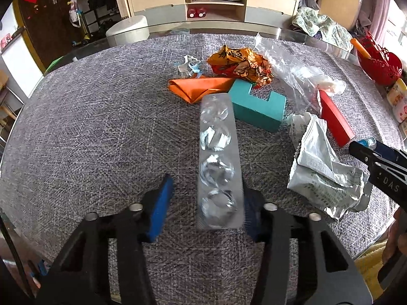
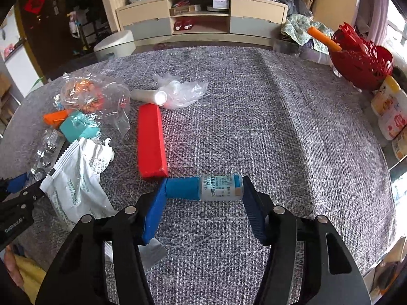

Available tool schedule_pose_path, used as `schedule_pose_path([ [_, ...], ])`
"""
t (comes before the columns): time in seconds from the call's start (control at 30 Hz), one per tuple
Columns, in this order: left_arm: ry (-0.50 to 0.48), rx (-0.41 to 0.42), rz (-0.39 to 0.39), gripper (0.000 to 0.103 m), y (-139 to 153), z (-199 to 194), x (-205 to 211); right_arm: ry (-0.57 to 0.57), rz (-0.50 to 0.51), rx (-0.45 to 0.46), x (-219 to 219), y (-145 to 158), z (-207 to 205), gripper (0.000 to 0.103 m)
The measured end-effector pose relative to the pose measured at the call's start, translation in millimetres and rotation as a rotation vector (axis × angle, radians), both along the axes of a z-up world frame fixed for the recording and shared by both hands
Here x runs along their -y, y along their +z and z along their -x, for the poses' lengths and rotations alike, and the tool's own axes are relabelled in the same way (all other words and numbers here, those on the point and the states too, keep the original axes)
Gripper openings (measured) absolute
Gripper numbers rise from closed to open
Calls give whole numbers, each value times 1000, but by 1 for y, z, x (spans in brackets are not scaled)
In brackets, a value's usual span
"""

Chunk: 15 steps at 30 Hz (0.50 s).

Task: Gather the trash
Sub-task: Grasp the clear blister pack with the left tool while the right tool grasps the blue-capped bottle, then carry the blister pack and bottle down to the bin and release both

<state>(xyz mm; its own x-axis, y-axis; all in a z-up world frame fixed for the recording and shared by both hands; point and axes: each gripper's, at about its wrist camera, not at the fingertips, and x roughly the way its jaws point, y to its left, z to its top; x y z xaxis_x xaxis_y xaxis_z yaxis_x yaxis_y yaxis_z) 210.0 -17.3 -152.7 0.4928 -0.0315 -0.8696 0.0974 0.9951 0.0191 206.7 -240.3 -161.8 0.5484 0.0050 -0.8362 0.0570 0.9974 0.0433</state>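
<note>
Left gripper [image 1: 203, 203] is wide open around the blister pack [image 1: 217, 161], which points straight ahead along the fingers; only the right pad [image 1: 250, 216] looks to be touching it, and the pack looks blurred, so whether it rests on the mat [image 1: 101, 127] I cannot tell. Right gripper [image 2: 203, 190] holds the bottle [image 2: 206, 187] crosswise, cap to one pad, base to the other. Just beside the bottle lies the red block [image 2: 151, 139], the foil pouch [image 2: 78, 172] beyond it. No bin in view.
</note>
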Motion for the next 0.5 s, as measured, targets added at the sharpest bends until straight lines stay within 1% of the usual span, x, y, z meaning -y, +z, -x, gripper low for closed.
schedule_pose_path([
  [0.03,2,2,0,35,0,2,-2,-4,0,2,1,0,2,59],
  [0.07,6,5,8,31,1,3,-4,-7,-1,2,1,0,2,59],
  [0.17,3,10,31,30,1,5,-9,-24,-4,3,7,1,9,59],
  [0.3,-15,29,27,28,0,10,-10,-43,-8,4,14,3,20,59],
  [0.43,-11,22,69,28,2,18,-14,-44,-11,15,14,9,34,59],
  [0.5,-9,21,77,28,5,27,-16,-34,-12,27,11,16,45,59],
])
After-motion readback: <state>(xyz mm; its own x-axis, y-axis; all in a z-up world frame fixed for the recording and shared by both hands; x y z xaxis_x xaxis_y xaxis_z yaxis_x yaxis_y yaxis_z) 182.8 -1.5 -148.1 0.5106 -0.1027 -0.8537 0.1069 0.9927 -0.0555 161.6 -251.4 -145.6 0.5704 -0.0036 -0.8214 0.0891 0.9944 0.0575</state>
